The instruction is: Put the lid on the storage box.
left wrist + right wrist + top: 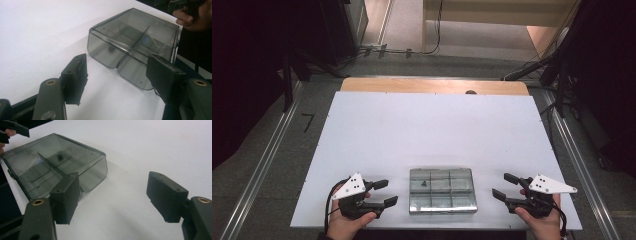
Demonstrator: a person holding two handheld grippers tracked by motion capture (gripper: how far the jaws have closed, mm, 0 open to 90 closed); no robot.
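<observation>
With both grippers, left gripper [385,193] at 9 o'clock and right gripper [503,185] at 3 o'clock of the closed smoky compartment box [442,190] near the table's [432,125] front edge, jaws apart and empty, approach level, squarely onto opposite side walls.

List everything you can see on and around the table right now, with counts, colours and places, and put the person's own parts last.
Compartment box: one, clear grey plastic, lid closed, near edge of the board between the two tools.
Small dark item: one, black, inside the box's far-left compartment; too small to identify.
White board: one, covers most of the table.
Wooden tabletop: one, light brown, strip showing past the board's far edge.
Cables: several, black, on the floor beyond the table.
Left tool: one, black, jaws open, left of the box.
Right tool: one, black, jaws open, right of the box.
Hands: two, gripping the tools at the near edge.
</observation>
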